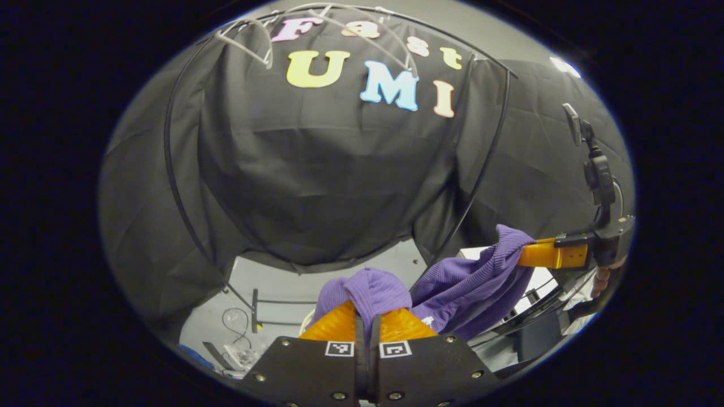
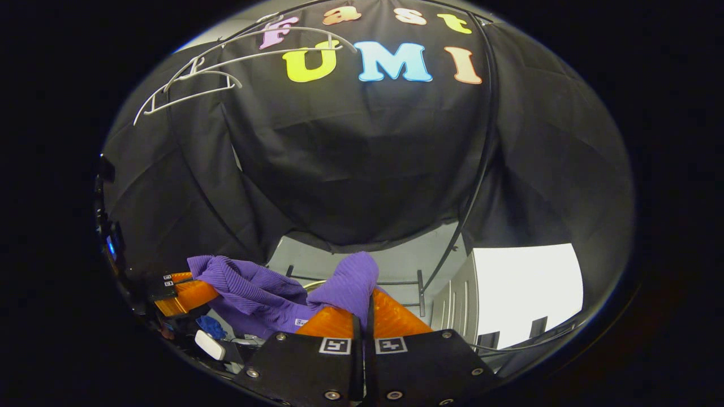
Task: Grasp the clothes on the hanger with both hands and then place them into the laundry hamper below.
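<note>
Two grips on one purple garment [image 1: 469, 282], off the white hangers [image 1: 249, 39] and slung between my hands.

Left gripper view: my left gripper [image 1: 366, 316] has its jaws clenched on a bunched fold of the garment, cloth poking up straight ahead of the tips. From there the fabric runs off to the right and slightly up to my right gripper [image 1: 529, 252], seen side-on with a hand [image 1: 602, 277] behind it, pinching the far end. So the long axis of the garment goes across, jaw to jaw, sagging in the middle. Hangers sit bare on the rail at the top, well above. Grey floor [image 1: 271, 282] shows below and ahead; I can't pick out the hamper for sure here.

Right gripper view: my right gripper's jaws are shut tight on another fold, cloth standing up right at the tips. The garment trails left to the left gripper, low at the left edge. A white slatted thing [image 2: 458, 305] stands to the right and below, possibly the laundry hamper, can't tell.

My read: lift-off done, lowering is left. Both hands are about equally placed, so both need to go down together, keeping the span short so the sag drops in first.
</note>
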